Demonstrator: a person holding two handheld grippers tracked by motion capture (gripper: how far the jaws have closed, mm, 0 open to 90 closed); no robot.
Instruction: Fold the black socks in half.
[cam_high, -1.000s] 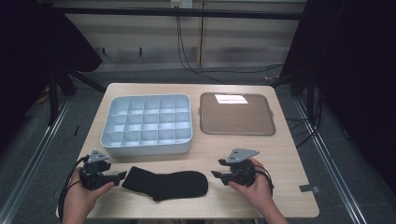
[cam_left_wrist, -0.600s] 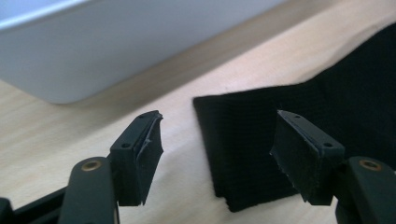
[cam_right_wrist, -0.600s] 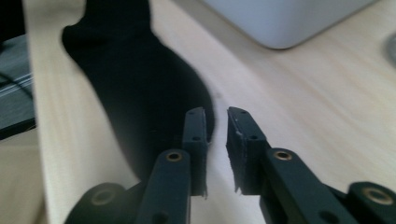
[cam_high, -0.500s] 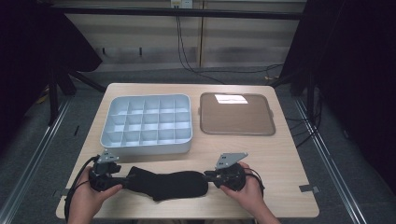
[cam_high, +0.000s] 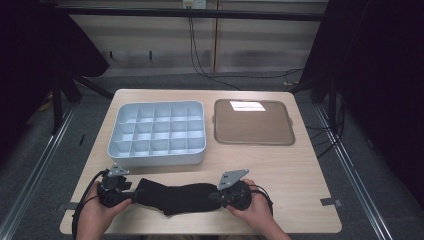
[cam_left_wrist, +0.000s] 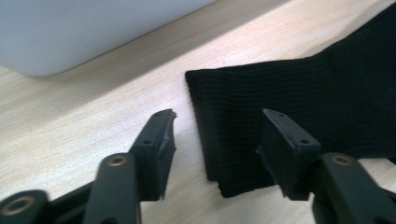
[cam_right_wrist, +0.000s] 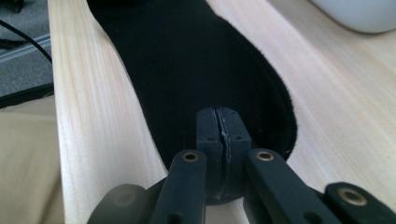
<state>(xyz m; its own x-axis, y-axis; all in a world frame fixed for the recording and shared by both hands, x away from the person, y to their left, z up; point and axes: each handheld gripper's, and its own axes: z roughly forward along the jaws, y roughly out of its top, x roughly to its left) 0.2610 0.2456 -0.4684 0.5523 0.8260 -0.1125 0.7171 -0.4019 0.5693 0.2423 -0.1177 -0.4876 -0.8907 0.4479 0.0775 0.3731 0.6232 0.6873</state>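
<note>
While the long black knitted sock (cam_high: 175, 197) lies lengthwise along the wooden desk's (cam_high: 300, 170) near edge, the left gripper (cam_left_wrist: 215, 140) gapes wide astride its ribbed cuff; the right gripper (cam_right_wrist: 218, 135), jaws pressed together, rests at its toe.

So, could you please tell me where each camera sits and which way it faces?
High view: above the person's side, looking forward and down on the table; both hands show.
Left gripper view: on the left gripper, jaws apart around the sock cuff.
Right gripper view: on the right gripper, jaws together over the sock's toe.
Shared: the sock.
</note>
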